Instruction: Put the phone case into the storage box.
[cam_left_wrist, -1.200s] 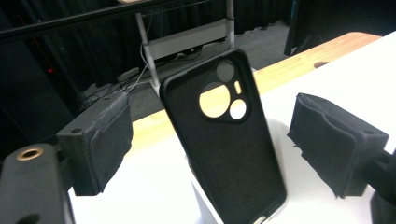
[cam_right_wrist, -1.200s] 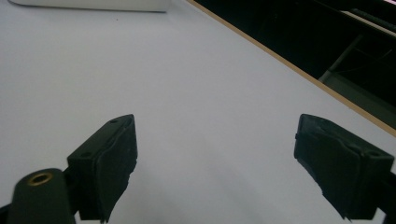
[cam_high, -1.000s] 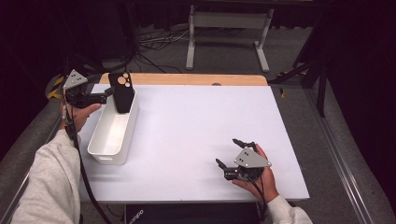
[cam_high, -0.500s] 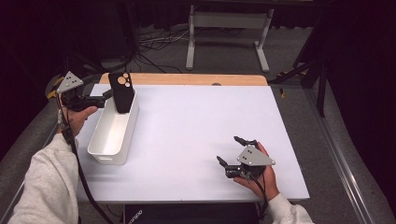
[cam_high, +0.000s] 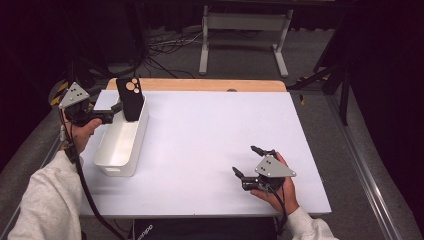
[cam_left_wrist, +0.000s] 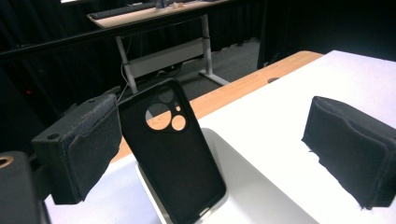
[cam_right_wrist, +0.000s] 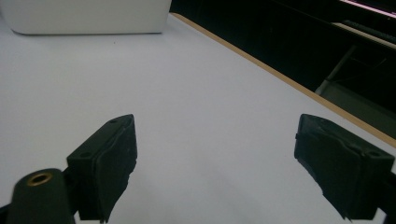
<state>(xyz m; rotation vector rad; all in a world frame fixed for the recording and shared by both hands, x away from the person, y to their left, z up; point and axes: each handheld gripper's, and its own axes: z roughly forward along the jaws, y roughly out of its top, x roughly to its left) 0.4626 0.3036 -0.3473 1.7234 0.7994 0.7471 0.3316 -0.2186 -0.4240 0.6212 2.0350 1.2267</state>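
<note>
White table (cam_high: 210, 145) carried a bin (cam_high: 121, 141) at its left; the case (cam_high: 130, 98) leaned upright inside, between the left gripper's (cam_high: 114, 113) wide-open jaws, ungripped. The right gripper (cam_high: 248, 164), far away, was open and empty.

This is a lab or studio set up for recording. Black curtains close off the room beyond the left gripper (cam_high: 102, 116). Past its open jaws stands a height-adjustable desk (cam_left_wrist: 163, 44) on a white frame, with loose cables (cam_high: 165, 47) on the grey carpet behind the white work table (cam_high: 215, 145).
</note>
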